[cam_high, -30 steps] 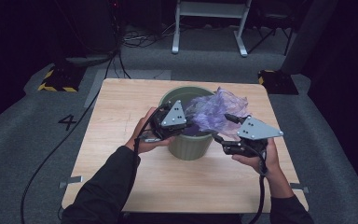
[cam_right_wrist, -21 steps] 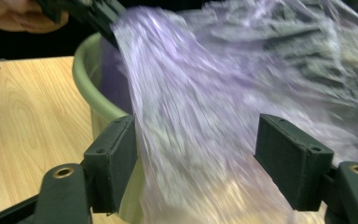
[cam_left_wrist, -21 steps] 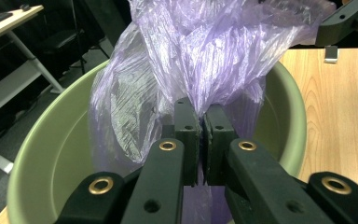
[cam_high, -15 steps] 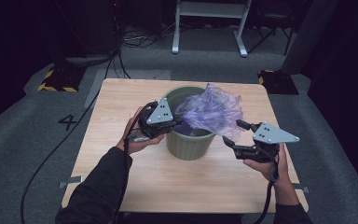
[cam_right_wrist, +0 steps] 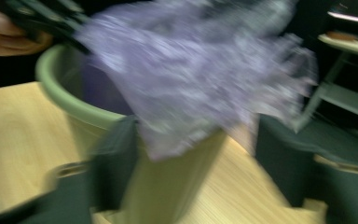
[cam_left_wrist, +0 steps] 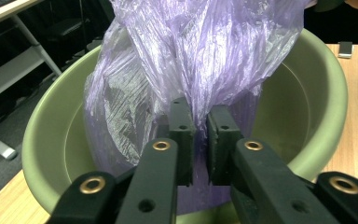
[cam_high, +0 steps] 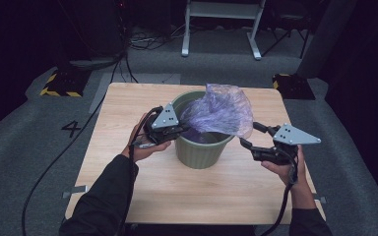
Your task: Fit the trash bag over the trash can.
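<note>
Lining the green bin (cam_high: 204, 150): left gripper (cam_left_wrist: 196, 133) pinching purple bag (cam_high: 221, 110), right gripper (cam_high: 247, 137) closing, jaws apart around its edge; next, spreading over rim.

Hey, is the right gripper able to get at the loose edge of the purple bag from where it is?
Probably yes. The right gripper has open jaws, just closing some, beside the green bin, with the purple bag edge hanging over the rim right before them. Nothing stands between; the left gripper pinches the bag's other side.

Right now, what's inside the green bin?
The lower part of the purple plastic bag hangs inside the green bin, pinched by the left gripper. The bag covers the bin's bottom.
</note>
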`<act>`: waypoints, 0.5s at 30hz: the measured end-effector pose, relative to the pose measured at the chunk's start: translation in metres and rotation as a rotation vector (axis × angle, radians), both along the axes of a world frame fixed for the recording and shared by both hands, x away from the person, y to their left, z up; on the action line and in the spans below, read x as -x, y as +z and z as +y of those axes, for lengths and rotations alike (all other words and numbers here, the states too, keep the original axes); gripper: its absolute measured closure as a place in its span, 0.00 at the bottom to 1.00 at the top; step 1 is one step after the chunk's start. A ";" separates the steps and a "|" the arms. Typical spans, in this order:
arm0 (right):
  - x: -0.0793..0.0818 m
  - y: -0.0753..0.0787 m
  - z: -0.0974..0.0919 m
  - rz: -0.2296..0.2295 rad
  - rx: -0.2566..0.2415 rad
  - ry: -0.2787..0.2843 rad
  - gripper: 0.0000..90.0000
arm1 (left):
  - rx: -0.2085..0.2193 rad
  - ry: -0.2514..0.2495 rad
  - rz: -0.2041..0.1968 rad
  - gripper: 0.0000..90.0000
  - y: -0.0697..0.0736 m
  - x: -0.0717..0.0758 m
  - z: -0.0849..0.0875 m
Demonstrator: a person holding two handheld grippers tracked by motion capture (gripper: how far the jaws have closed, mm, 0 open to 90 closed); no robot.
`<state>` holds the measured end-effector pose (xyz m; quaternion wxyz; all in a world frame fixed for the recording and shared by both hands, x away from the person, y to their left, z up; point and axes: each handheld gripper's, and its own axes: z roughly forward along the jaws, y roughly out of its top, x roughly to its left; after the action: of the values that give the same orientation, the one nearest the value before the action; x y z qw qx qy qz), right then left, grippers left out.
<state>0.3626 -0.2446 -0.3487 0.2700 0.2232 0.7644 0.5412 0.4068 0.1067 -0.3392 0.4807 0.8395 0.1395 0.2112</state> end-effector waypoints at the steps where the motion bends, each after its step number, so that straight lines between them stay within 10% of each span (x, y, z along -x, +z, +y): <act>1: 0.000 0.000 0.002 -0.006 0.002 0.014 0.68 | 0.001 0.000 0.000 0.88 0.000 0.000 0.000; 10: 0.013 0.006 0.011 -0.063 0.030 0.092 0.99 | 0.016 0.003 0.002 0.73 -0.001 0.002 0.004; 15: 0.022 0.006 0.016 -0.074 0.059 0.118 1.00 | 0.037 0.017 0.037 0.33 0.003 0.003 0.003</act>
<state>0.3405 -0.2284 -0.3425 0.2724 0.1496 0.7812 0.5414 0.4035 0.1094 -0.3364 0.4915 0.8332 0.1595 0.1970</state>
